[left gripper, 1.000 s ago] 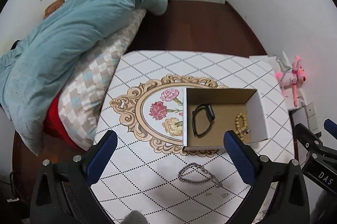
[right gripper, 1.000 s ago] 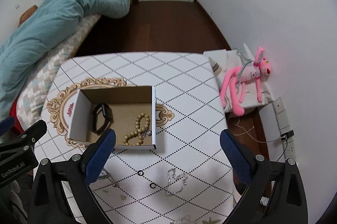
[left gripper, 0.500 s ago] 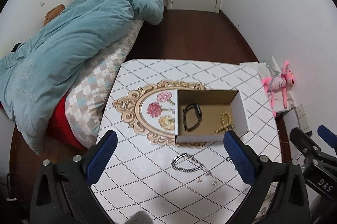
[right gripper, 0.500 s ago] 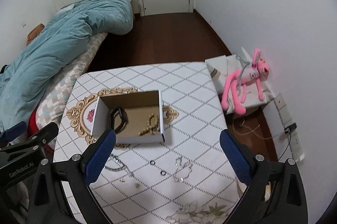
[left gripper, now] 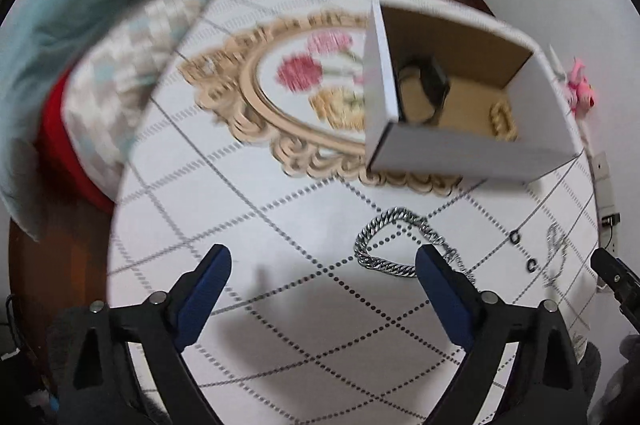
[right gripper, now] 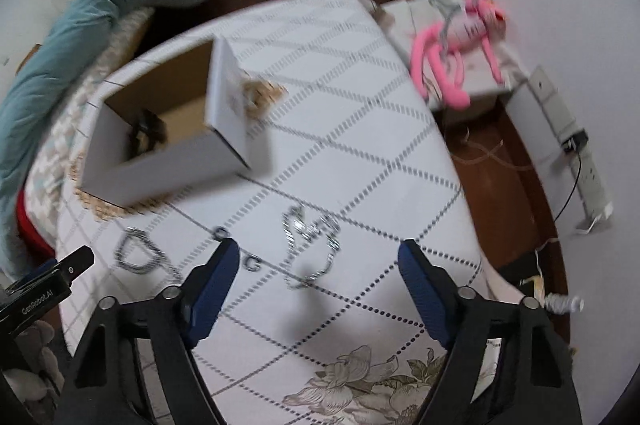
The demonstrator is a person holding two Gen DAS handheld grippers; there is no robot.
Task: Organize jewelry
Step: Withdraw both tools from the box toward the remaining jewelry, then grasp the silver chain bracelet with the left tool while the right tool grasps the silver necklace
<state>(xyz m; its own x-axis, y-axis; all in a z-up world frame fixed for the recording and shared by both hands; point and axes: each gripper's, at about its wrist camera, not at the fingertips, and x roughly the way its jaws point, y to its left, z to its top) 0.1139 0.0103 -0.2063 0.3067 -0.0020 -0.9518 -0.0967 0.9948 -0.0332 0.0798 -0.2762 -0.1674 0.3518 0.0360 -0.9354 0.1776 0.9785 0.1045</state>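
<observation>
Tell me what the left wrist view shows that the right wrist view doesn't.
Only the left shows the bead bracelet inside the box and the table's flower medallion. Only the right shows the power strip on the floor and the table's near flower print. Both show the box, black watch, chunky chain, thin necklace, and both grippers open.

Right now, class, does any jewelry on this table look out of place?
Yes. The thick chain bracelet, a thin silver chain and two small dark rings lie loose on the table, outside the cardboard box.
</observation>
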